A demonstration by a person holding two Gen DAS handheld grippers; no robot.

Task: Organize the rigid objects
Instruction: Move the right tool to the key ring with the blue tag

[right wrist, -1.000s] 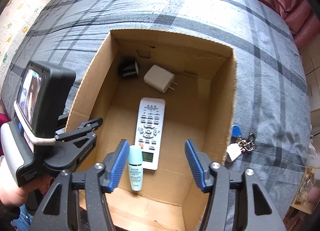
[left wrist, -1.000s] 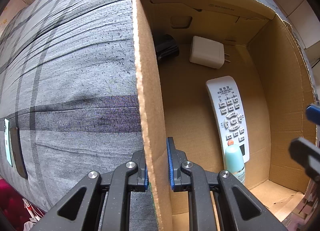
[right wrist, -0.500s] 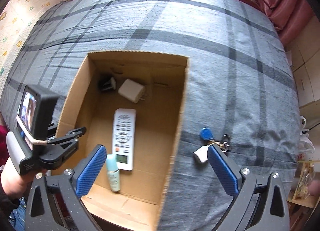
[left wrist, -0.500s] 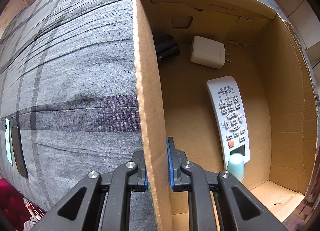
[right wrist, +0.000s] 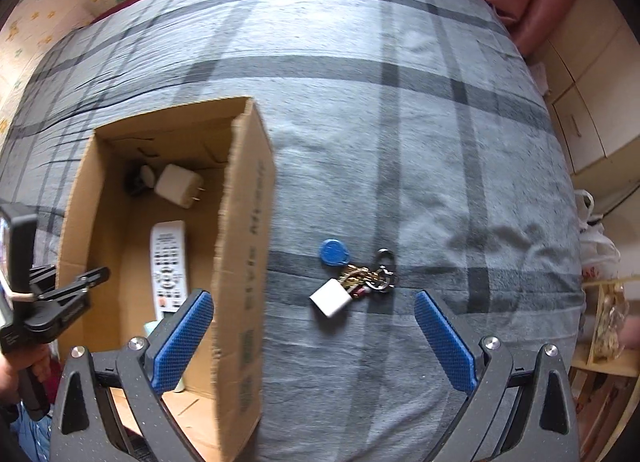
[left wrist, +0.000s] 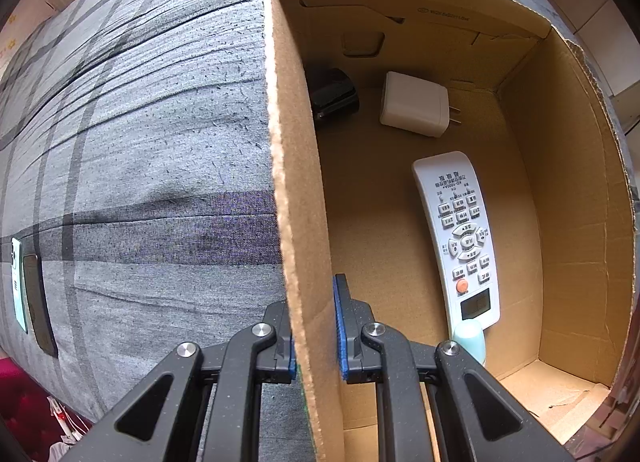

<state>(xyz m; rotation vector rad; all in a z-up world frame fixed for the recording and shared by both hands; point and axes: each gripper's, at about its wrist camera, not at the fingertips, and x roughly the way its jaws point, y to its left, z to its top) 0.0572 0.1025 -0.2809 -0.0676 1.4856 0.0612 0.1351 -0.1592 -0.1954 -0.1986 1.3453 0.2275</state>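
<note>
Left gripper point(left wrist: 316, 336) clamps the cardboard box point(left wrist: 298, 166) wall; right gripper point(right wrist: 314, 336) gapes empty.
Left wrist: remote control point(left wrist: 460, 238), white charger point(left wrist: 414, 104) lie inside. Right wrist: key bunch point(right wrist: 354, 276) on grey plaid bedspread point(right wrist: 400, 122), just right of the box.

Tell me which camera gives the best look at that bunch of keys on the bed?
The right wrist view. The bunch of keys lies in plain sight on the grey plaid bedspread, ahead of the open right gripper, with its blue tag and white fob visible. The left wrist view shows none of it; the cardboard box fills that picture.
</note>
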